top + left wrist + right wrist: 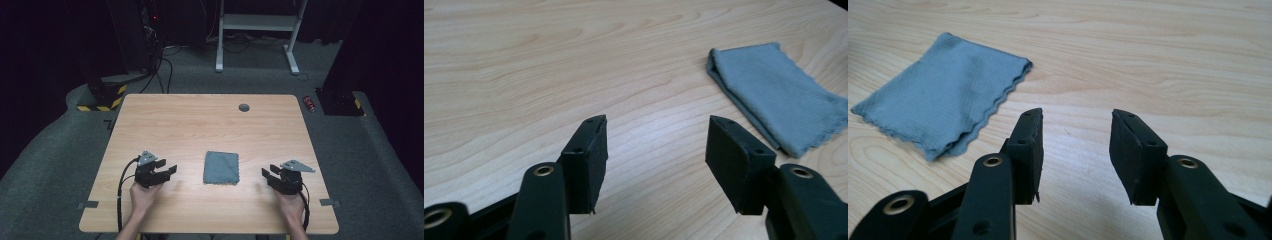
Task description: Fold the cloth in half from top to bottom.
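The wooden table (200,125) lies under my two hands. On it, near the edge on my side, there is a folded grey cloth (221,168), and I take this cloth as the landmark. My left gripper (170,170) is to the left of the cloth, near it but not touching; its jaws stand apart with nothing between them. My right gripper (266,176) is to the right of the cloth, also apart from it, jaws spread and empty. Beyond the cloth, near the far edge, is a small round grey cap (244,107).
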Tool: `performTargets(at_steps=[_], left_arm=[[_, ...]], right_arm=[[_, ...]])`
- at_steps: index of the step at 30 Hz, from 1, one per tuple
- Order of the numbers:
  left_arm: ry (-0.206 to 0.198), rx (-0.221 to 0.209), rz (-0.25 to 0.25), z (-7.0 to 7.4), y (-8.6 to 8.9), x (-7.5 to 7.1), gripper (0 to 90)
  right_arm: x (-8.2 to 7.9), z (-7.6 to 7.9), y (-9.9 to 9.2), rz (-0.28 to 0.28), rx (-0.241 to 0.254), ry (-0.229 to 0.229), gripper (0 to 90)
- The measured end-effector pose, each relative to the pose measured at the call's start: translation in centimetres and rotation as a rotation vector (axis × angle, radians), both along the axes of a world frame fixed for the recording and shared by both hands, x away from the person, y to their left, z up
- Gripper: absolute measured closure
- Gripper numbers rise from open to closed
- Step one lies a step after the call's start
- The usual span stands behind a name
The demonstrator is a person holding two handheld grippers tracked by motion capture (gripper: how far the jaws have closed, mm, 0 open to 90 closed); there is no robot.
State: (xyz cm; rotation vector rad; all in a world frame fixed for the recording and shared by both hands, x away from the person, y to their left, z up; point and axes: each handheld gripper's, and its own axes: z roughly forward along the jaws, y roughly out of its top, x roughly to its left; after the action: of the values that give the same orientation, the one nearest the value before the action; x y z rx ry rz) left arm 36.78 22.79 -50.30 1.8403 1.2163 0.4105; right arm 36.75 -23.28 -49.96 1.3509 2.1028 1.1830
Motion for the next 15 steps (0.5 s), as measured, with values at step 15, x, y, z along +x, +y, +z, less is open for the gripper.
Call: performTargets(at_steps=[15], left_arm=[[0.019,0.048,0.080,-1.4,1.3,0.0,42.5]], right_arm=[[0.1,-1.3,-0.9,-0.057,-0.063,0.027,56.8]])
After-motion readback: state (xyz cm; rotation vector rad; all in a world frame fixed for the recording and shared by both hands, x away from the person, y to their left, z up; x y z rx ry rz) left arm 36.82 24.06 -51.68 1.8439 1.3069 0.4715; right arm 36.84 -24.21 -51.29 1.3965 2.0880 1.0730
